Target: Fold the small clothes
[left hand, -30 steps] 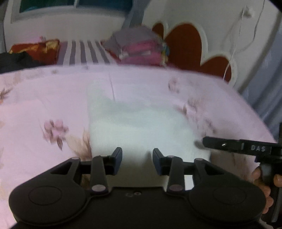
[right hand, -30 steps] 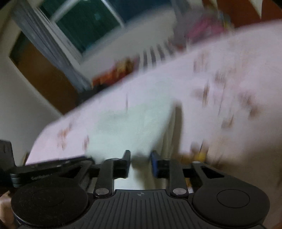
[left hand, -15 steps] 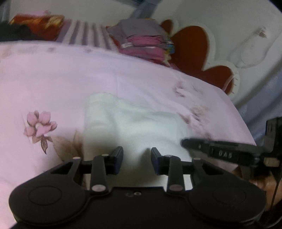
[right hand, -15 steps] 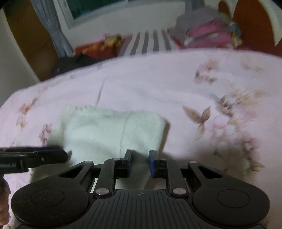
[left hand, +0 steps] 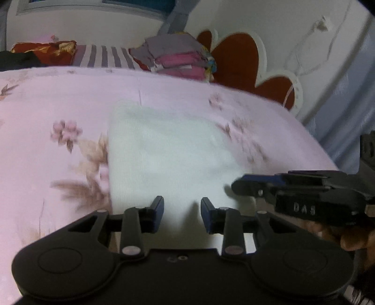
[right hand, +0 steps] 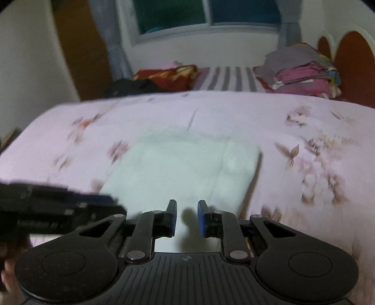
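Note:
A small white garment (left hand: 168, 154) lies flat, folded into a rough rectangle, on the pink floral bedsheet (left hand: 46, 112); it also shows in the right wrist view (right hand: 182, 173). My left gripper (left hand: 182, 214) is open and empty above the garment's near edge. My right gripper (right hand: 186, 217) is open and empty over the same near edge, further right. Each gripper shows from the side in the other's view: the right one (left hand: 236, 186) and the left one (right hand: 117, 206).
A stack of folded clothes (left hand: 180, 58) sits at the back of the bed next to a red and white headboard (left hand: 246, 61). A striped cloth (right hand: 227, 78), a red patterned cushion (right hand: 164, 77) and a dark item (right hand: 131, 86) lie beyond. A window (right hand: 206, 14) is behind.
Both grippers swung and tilted; the right one turned from a sideways view to face the garment squarely. The garment stayed flat on the sheet. Both stayed open.

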Demonstrator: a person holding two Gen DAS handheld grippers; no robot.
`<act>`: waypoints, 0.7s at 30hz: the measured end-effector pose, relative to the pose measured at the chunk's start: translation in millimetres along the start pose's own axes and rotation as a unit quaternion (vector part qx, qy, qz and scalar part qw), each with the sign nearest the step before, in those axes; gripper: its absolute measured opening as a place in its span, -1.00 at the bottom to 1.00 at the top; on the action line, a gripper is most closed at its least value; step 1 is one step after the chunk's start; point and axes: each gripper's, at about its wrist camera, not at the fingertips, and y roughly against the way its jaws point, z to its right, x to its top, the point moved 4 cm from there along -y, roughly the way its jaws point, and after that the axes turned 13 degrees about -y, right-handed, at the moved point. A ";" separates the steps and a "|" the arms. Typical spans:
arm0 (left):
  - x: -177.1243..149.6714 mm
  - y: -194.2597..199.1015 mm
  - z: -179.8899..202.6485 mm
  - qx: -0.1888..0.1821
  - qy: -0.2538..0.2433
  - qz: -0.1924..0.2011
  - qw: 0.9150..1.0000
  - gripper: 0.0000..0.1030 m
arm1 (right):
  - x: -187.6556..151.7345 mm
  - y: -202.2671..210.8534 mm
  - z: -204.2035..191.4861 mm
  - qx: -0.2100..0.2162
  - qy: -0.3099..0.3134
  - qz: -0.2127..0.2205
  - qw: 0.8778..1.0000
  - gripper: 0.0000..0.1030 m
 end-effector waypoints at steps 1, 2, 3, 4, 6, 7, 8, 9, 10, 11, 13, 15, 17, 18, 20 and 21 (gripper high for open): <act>-8.2 0.2 3.2 0.000 -0.001 -0.011 1.000 -0.36 | -12.4 -0.7 -1.0 0.000 0.005 -0.022 1.000 -0.64; -14.2 0.0 4.9 -0.001 0.000 -0.018 1.000 -0.37 | -25.6 -4.0 -0.4 -0.004 0.007 -0.045 0.999 -0.64; -22.1 1.8 7.5 -0.006 0.001 -0.022 1.000 -0.36 | -33.5 -9.0 -1.3 -0.014 0.009 -0.057 0.998 -0.65; -29.7 4.5 8.5 -0.008 0.002 -0.026 1.000 -0.36 | -41.3 -10.5 0.6 -0.022 0.009 -0.056 0.998 -0.65; -42.1 10.2 10.3 -0.005 0.005 -0.034 0.999 -0.32 | -43.3 -5.7 3.1 -0.025 -0.006 -0.053 0.998 -0.65; -45.2 13.8 10.8 -0.009 0.004 -0.036 0.999 -0.32 | -43.7 -2.5 3.4 -0.028 -0.007 -0.055 0.998 -0.65; -46.1 16.3 11.3 -0.014 0.000 -0.043 0.999 -0.32 | -44.2 -1.3 3.5 -0.031 -0.004 -0.059 0.998 -0.64; -44.7 20.6 9.1 -0.023 -0.004 -0.049 0.999 -0.32 | -44.8 1.4 5.3 -0.032 -0.003 -0.063 0.997 -0.64; -40.8 24.9 3.0 -0.029 0.002 -0.048 0.998 -0.22 | -44.7 4.3 8.6 -0.033 -0.006 -0.063 0.997 -0.64; -36.3 29.5 -3.7 -0.026 0.009 -0.044 0.999 -0.15 | -41.4 7.6 13.4 -0.038 -0.014 -0.060 0.997 -0.64; -18.5 35.5 -20.6 0.003 0.008 -0.024 1.000 0.71 | -31.3 19.6 22.6 -0.040 -0.044 -0.035 0.998 -0.57; -1.1 36.6 -36.2 0.043 0.011 0.006 0.999 0.89 | -11.9 27.6 40.5 -0.033 -0.111 0.005 0.993 0.71; 13.9 28.2 -52.3 0.040 0.036 0.013 0.998 0.83 | 8.1 25.9 56.0 -0.001 -0.165 0.039 0.986 0.86; 19.1 23.2 -60.9 0.046 0.057 0.012 0.997 0.75 | 15.7 20.0 58.7 -0.003 -0.171 0.029 0.985 0.62; 24.7 14.1 -72.4 0.048 0.082 0.014 0.995 0.74 | 27.0 6.1 57.3 -0.010 -0.160 0.004 0.987 0.10; 25.0 9.9 -75.7 0.050 0.090 0.010 0.995 0.72 | 29.5 -1.3 56.4 -0.014 -0.156 -0.007 0.988 0.00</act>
